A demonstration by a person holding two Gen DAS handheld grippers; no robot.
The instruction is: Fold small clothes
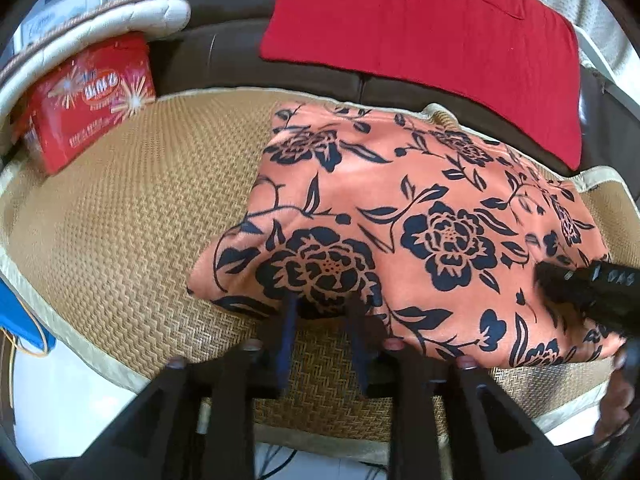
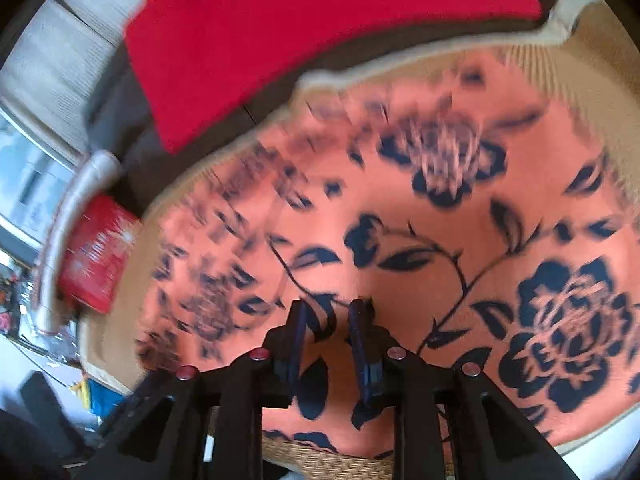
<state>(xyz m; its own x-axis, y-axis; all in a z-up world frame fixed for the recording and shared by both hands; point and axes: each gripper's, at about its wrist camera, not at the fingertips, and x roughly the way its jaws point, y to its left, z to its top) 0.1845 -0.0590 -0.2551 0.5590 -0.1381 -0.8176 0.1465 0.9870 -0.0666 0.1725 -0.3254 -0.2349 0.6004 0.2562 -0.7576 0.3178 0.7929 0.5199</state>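
In the left wrist view, the floral garment (image 1: 400, 216) is seen lying folded into a compact block on the woven mat (image 1: 120, 220), which serves as the work surface. The left gripper (image 1: 324, 308) is positioned at the garment's near edge with its jaws parted and nothing clamped between them; the fingertips rest at the hem, a placement judged to follow a release of that edge. The red tin (image 1: 88, 100) stands well apart from the garment, beyond its far left corner. The right gripper (image 1: 588, 292) enters over the garment's right side. In the right wrist view, heavily blurred, the right gripper (image 2: 332, 312) hovers above the garment (image 2: 420, 240) with its jaws narrowly parted; no cloth is seen between the pads, so nothing appears held. The red cushion (image 2: 280, 48) lies beyond the garment's far edge.
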